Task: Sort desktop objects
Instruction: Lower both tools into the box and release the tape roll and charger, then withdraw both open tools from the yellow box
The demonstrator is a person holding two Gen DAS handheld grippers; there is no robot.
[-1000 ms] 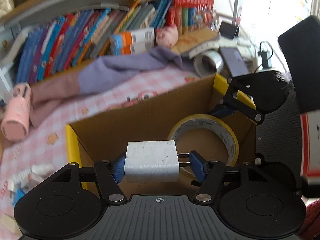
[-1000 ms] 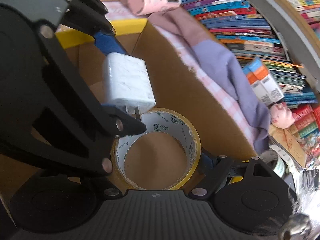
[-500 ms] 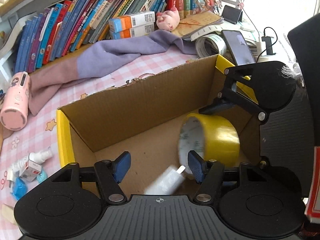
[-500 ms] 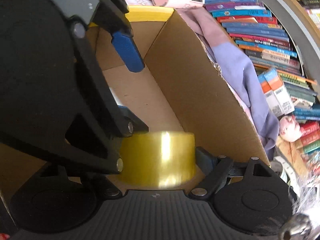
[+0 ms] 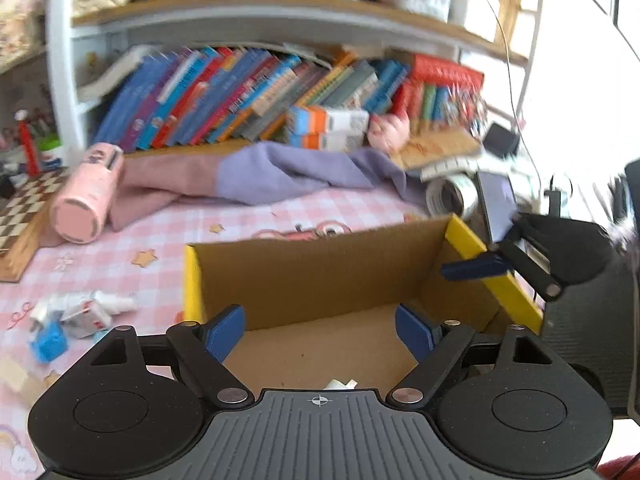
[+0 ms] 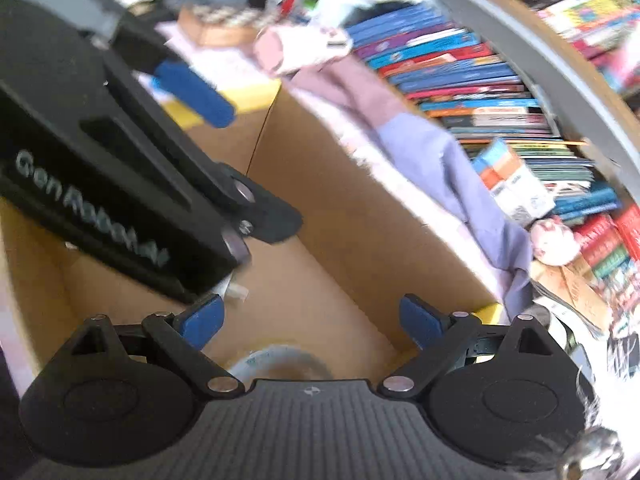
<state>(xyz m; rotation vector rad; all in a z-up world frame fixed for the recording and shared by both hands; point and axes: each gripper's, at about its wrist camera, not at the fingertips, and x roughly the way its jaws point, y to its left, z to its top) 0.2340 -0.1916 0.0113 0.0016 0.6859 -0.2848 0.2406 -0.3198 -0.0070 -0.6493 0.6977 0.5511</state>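
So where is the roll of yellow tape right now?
The tape roll lies on the floor of the cardboard box, low in the right wrist view, just under the right gripper, whose jaws are opening with nothing between them.

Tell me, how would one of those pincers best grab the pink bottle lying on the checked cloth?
Probably across the middle of its round body, coming from above. The pink bottle lies on its side, its flat end facing the camera, with the purple cloth beside it.

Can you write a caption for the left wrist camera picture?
Left gripper, jaws opening and empty, above the cardboard box with the white charger on its floor.
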